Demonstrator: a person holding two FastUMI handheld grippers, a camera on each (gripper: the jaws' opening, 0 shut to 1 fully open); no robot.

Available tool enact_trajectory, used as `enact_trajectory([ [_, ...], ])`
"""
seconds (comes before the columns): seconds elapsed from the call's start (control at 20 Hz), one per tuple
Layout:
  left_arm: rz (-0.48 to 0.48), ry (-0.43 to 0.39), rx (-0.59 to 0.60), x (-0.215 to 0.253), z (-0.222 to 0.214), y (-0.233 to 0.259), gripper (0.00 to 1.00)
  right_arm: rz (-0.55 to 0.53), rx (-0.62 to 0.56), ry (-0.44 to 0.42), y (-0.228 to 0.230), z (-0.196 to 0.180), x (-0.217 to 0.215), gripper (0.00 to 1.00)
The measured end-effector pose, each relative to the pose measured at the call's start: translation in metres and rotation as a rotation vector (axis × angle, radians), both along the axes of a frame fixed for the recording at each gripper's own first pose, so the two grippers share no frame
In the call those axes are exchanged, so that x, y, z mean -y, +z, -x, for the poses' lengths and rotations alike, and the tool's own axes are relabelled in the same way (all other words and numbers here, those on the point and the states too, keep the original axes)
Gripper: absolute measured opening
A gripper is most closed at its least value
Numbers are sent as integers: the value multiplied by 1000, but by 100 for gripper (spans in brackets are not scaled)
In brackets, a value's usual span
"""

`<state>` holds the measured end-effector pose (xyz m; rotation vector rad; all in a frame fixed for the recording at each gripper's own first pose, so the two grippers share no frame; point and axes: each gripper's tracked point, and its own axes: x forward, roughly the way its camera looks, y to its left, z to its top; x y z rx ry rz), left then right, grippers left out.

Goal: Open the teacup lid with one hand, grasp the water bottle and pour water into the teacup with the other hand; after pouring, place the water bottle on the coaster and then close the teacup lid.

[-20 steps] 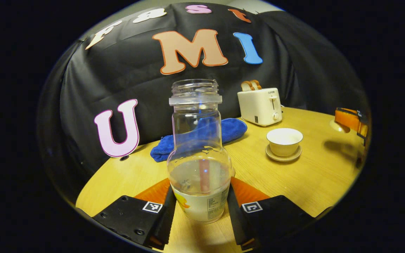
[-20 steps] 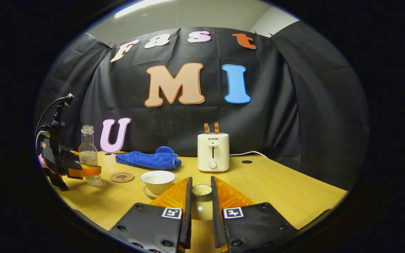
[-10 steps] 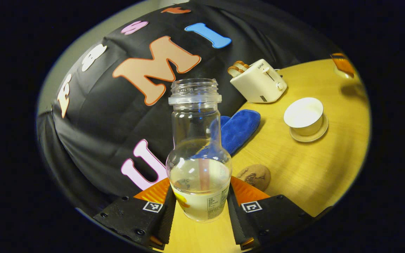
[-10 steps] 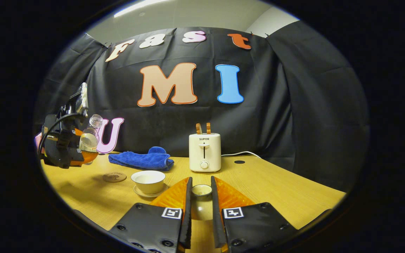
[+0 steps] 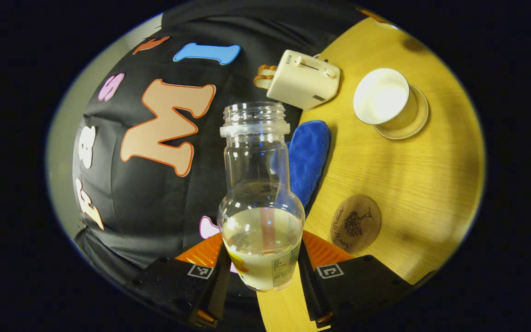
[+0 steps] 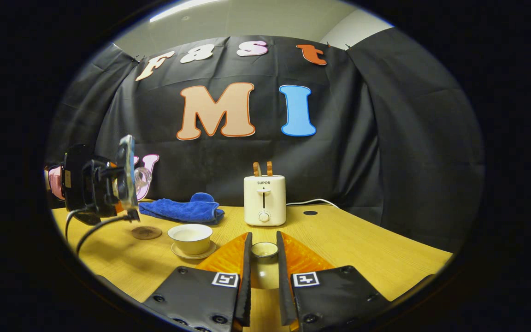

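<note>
So the left hand-held gripper (image 5: 262,272) has both fingers clamped on the lower body of the water bottle (image 5: 261,203), which is uncapped, part full and lifted off the counter (image 5: 408,170), tipped over sideways in the right gripper view. Its label is too blurry to read. The right hand-held gripper (image 6: 262,272) is pinched on the teacup lid (image 6: 264,250), held up to the right of the open teacup (image 6: 191,237) on its saucer (image 6: 191,252). The coaster (image 5: 356,223) has a tree and cursive writing I can't make out. The toaster (image 6: 264,199) says SUPOR on the front, blue towel (image 6: 180,210) beside it.
</note>
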<state>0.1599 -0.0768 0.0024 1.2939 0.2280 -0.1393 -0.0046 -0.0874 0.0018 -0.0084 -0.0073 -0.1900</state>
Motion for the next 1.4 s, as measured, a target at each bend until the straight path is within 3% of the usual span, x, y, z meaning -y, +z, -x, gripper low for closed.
enact_trajectory([
  [0.65,-327,-70,30,23,-15,0,66,0,0,-8,0,0,2,28],
  [1.4,-567,-116,42,41,-20,8,66,-1,-1,-9,0,-1,3,29],
])
